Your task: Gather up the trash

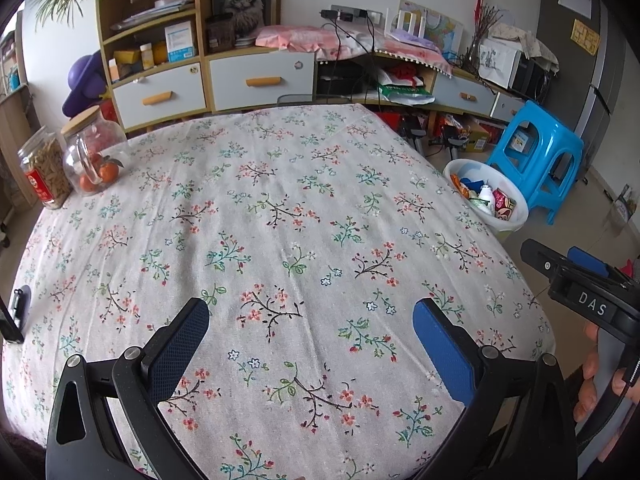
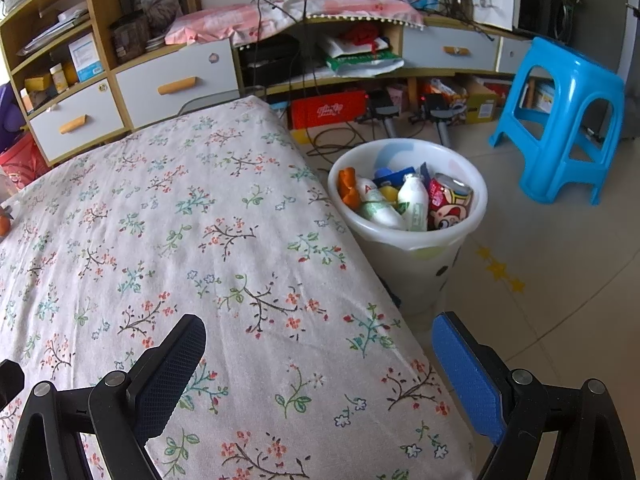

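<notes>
**A:** Where do we stand with the trash?

**B:** It looks to us as if it is all in the white bin (image 2: 408,240), which stands on the floor just beside the right edge of the tabletop (image 2: 168,216). Inside we can see a red can (image 2: 448,200), two white bottles (image 2: 412,202), an orange wrapper (image 2: 347,190) and something blue behind them. The bin sits there, we judge, so that things can go over the table edge and drop straight in.

**A:** And what are we holding?

**B:** Nothing. The left gripper (image 1: 312,334) hovers over the near part of the flowered cloth with its fingers (image 1: 440,352) spread wide and only cloth between them. The right gripper (image 2: 320,360) straddles the near right corner of the tabletop, its fingers equally spread, one over the cloth and the blue one (image 2: 466,376) over the floor. In the left view we also see it from the side, with a hand (image 1: 596,384) around its grip.

**A:** Is anything left on the cloth?

**B:** Only at the far left: a glass jar (image 1: 94,152) holding oranges and a jar of snacks (image 1: 43,172), both upright, lidded and touching. We take these for things kept, not trash, set out of the working space. The rest of the cloth shows no loose litter.

**A:** So the task is close to done?

**B:** That is our judgement; empty, open fingers fit a finished collection.
</notes>
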A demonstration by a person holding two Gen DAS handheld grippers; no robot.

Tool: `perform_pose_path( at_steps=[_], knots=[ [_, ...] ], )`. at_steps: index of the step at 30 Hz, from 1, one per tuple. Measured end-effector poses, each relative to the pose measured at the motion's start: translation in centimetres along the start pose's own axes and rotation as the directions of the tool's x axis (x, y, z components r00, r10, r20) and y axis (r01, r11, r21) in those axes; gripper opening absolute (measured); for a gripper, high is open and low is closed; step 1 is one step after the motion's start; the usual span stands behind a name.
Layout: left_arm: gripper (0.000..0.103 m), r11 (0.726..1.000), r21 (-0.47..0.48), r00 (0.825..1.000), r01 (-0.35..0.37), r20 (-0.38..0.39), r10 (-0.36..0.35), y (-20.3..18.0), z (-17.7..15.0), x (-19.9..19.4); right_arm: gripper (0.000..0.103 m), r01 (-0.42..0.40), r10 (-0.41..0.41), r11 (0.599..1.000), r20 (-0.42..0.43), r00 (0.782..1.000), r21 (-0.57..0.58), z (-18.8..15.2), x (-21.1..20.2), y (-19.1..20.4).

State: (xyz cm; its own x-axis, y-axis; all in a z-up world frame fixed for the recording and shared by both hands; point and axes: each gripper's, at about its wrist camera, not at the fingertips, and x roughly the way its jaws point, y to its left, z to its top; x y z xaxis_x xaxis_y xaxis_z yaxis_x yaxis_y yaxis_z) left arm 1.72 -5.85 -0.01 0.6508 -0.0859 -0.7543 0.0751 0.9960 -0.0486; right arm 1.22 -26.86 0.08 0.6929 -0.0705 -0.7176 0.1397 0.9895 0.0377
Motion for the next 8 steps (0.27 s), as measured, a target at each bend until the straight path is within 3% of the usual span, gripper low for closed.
perform_pose_path(
  at_steps=[8],
  knots=[
    [0.103,0.998,-0.027,0.999,-0.048,-0.010,0.048,2.6,0.9,1.8,0.095,0.021,-0.023,0.999,-0.030,0.999,-0.035,0.3,1.8,2.3]
  ],
)
